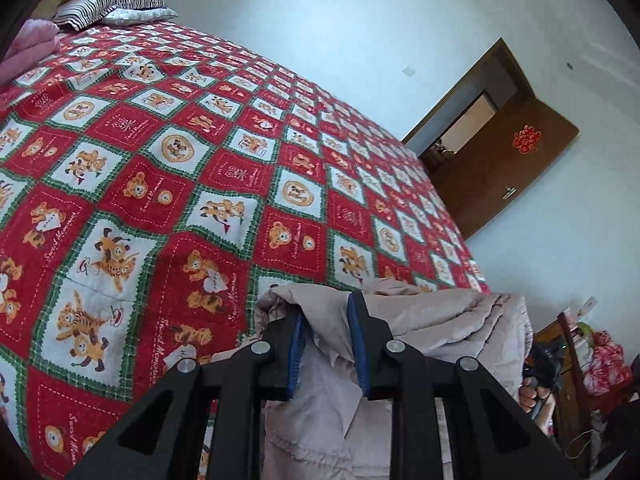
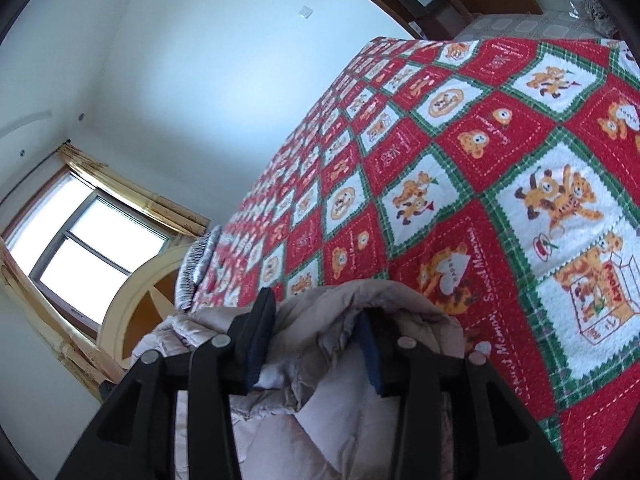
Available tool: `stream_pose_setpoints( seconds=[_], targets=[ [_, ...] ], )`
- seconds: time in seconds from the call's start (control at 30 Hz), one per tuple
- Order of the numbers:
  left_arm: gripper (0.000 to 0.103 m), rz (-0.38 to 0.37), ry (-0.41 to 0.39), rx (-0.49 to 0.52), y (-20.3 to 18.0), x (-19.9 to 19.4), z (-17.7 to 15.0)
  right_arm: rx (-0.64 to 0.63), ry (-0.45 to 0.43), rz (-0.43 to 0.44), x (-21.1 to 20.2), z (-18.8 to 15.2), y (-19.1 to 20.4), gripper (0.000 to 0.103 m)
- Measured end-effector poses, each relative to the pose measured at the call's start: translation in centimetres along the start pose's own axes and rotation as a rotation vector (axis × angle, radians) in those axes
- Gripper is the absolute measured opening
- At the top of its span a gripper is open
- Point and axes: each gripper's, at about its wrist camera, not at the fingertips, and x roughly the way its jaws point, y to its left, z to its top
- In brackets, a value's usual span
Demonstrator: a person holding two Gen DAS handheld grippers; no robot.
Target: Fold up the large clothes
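Left claw (image 1: 326, 334): jaws partly open, blue pads on either side of a fold of the pale beige quilted padded garment (image 1: 420, 320); whether the pads press on the fabric cannot be told. Right claw (image 2: 316, 350): jaws stand wider, bunched fabric of the same garment (image 2: 360, 308) between them, pad contact unclear. The garment hangs from both claws at the near edge of the bed, above the red-and-white bear-patterned quilted bedspread (image 1: 168, 168). A striped pillow (image 1: 108, 6) lies at the bed's far end
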Motion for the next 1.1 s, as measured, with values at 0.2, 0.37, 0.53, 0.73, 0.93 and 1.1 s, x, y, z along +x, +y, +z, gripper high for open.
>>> stream_pose_setpoints(
  seconds=[0.2, 0.37, 0.53, 0.73, 0.93, 1.1],
  targets=[
    [0.024, 0.169, 0.0, 0.126, -1.3, 1.6, -1.4, -0.052, -0.006, -0.066, 0.2, 0.0, 0.8, 0.042],
    [0.024, 0.016, -0.007, -0.002, 0.9, 0.2, 0.0, -0.051, 0.005, -0.063, 0.2, 0.2, 0.5, 0.044],
    [0.024, -0.016, 0.032, -0.099, 1.6, 1.1, 1.3, -0.051, 0.004, -0.053, 0.5, 0.0, 0.8, 0.05],
    [0.033, -0.032, 0.032, -0.225, 2.4, 2.3, 0.9, -0.066, 0.011, -0.06, 1.0, -0.3, 1.0, 0.057],
    [0.098, -0.008, -0.044, -0.222, -0.2, 0.3, 0.6, -0.087, 0.019, -0.075, 1.4, -0.6, 1.0, 0.057],
    [0.098, 0.156, -0.123, -0.104, -2.6, -2.6, 1.0, -0.089, -0.003, -0.071, 0.7, -0.5, 1.4, 0.057]
  ],
)
